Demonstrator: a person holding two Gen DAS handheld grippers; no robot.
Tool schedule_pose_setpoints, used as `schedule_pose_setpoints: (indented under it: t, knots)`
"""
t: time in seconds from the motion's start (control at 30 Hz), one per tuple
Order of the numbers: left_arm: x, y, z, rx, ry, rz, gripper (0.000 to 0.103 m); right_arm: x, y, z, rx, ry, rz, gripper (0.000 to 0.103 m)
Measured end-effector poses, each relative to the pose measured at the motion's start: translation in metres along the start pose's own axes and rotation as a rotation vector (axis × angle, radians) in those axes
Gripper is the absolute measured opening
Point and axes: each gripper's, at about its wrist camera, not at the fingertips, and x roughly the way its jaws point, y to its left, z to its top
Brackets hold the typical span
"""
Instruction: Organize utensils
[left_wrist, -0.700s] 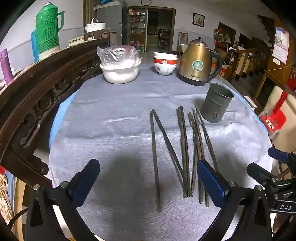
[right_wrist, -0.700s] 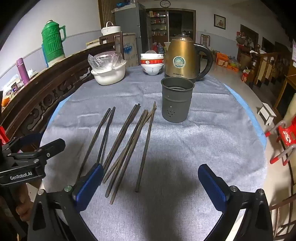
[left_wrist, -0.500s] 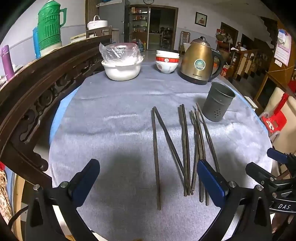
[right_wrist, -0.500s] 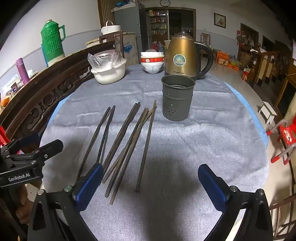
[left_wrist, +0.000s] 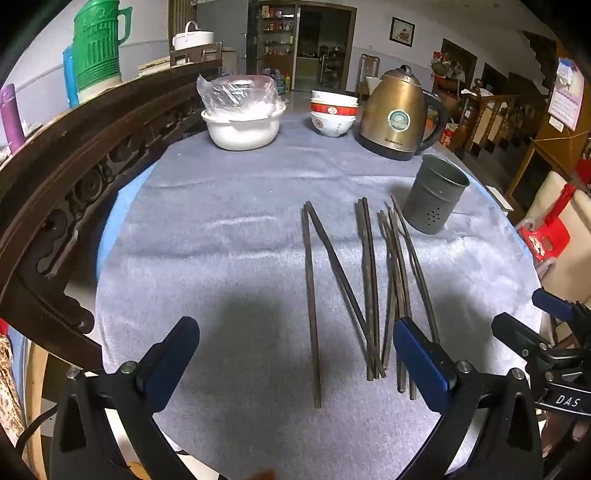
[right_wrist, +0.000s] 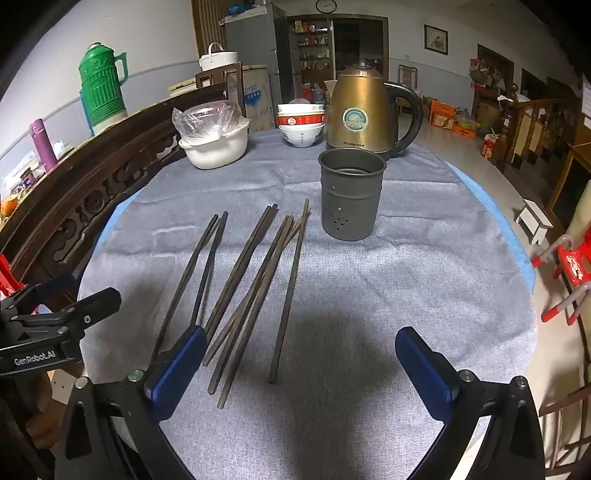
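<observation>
Our left gripper (left_wrist: 295, 354) spread wide and empty, chopsticks (left_wrist: 369, 288) between its fingers, our right gripper (right_wrist: 301, 362) gaping likewise, grey holder (right_wrist: 351, 195) upright beyond its fingertips.

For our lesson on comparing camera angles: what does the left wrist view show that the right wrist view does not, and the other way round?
Only the left wrist view shows the left hand-held gripper from behind its own open blue fingers, and a calendar hanging on the right.

Only the right wrist view shows the wall clock, a small white stool and the inside of the grey holder.

Both show the chopsticks loose on the grey cloth, the brass kettle, stacked bowls and green thermos.
</observation>
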Motion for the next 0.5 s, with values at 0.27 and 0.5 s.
schedule_pose_setpoints:
  t: [0.27,0.5]
  knots:
    - [0.0016,0.0009,-0.001,-0.011,0.018,-0.017,0.103,-0.0004,0.0002,0.0005,-0.001,0.0,-0.001,0.103]
    - [0.0039,0.0035,-0.0009,-0.014,0.022,-0.015,0.103,-0.0019,0.0009,0.0017,-0.003,-0.003,-0.014,0.103]
